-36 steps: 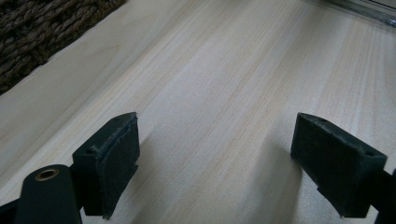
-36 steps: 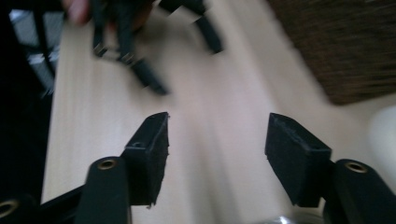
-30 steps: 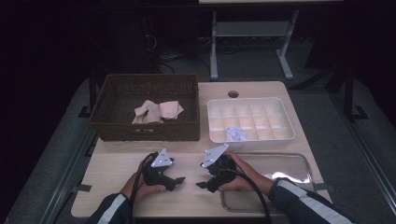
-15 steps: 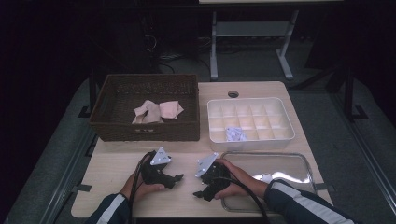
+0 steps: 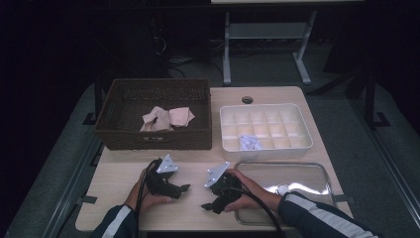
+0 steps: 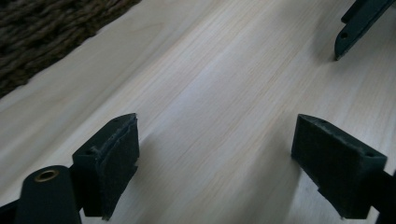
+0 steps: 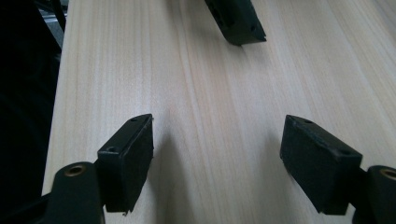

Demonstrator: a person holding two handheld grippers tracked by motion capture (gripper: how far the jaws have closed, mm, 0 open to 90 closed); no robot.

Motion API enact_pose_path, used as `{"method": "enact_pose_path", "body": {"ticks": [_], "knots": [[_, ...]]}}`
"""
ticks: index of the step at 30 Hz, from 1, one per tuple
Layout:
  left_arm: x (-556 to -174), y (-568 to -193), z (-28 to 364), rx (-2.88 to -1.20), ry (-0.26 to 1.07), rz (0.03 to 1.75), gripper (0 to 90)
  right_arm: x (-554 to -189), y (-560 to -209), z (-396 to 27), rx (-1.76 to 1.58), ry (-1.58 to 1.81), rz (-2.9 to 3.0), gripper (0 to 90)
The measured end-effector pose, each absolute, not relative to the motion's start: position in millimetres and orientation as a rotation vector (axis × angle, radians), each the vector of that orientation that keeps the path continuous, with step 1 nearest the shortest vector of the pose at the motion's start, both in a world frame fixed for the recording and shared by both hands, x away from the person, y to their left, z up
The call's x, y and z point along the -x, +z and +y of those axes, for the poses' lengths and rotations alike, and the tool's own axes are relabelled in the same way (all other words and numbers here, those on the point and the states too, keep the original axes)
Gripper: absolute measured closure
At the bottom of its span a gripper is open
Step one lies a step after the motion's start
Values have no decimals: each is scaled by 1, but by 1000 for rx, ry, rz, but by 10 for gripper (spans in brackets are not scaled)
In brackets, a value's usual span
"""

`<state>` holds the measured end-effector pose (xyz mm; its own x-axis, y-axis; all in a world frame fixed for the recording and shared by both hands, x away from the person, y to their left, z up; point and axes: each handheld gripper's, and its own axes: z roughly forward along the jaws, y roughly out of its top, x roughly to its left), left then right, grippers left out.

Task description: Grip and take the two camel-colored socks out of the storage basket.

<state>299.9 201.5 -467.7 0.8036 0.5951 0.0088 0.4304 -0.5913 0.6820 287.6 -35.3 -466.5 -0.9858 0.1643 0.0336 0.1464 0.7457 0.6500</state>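
The cloths (image 5: 166,118) in the basket (image 5: 121,139) at the table's far left look light, limp and unbreakable; a pinch on a raised fold should lift one, I'd judge. They are pale pink and crumpled together. Nearer, the left gripper (image 5: 182,189) rests on the table (image 5: 198,157), jaws wide apart, nothing between. Just right, the right gripper (image 5: 208,207) is likewise open and empty beside the tray (image 5: 327,173).
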Motion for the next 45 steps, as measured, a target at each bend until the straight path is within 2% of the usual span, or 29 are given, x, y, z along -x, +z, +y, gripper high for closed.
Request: {"method": "enact_pose_path", "body": {"ticks": [3, 6, 8, 16, 22, 27, 36, 39, 42, 45], "knots": [[-298, -452, 211, -2221, 288, 708, 152, -285, -468, -33, -242, 1078, 2884, 229], [-297, -441, 218, -2155, 323, 724, 152, -283, -470, -30, -248, 1089, 2869, 188], [-297, -420, 233, -2095, 371, 727, 152, -281, -473, -26, -272, 1121, 2843, 153], [-309, -370, 261, -1981, 494, 774, 155, -283, -471, -21, -293, 1085, 2856, 147], [-339, -341, 254, -2043, 550, 713, 155, -282, -468, -23, -282, 1038, 2887, 148], [-393, -323, 241, -2077, 506, 705, 155, -282, -467, -23, -243, 1031, 2900, 147], [-461, -336, 222, -2177, 469, 769, 155, -283, -469, -28, -178, 1055, 2910, 135], [-477, -347, 216, -2139, 429, 770, 155, -284, -468, -27, -157, 1046, 2920, 125], [-487, -355, 211, -2175, 434, 768, 185, -285, -469, -27, -154, 1042, 2918, 114], [-511, -372, 197, -2276, 379, 788, 185, -285, -469, -26, -166, 1041, 2925, 114]]}}
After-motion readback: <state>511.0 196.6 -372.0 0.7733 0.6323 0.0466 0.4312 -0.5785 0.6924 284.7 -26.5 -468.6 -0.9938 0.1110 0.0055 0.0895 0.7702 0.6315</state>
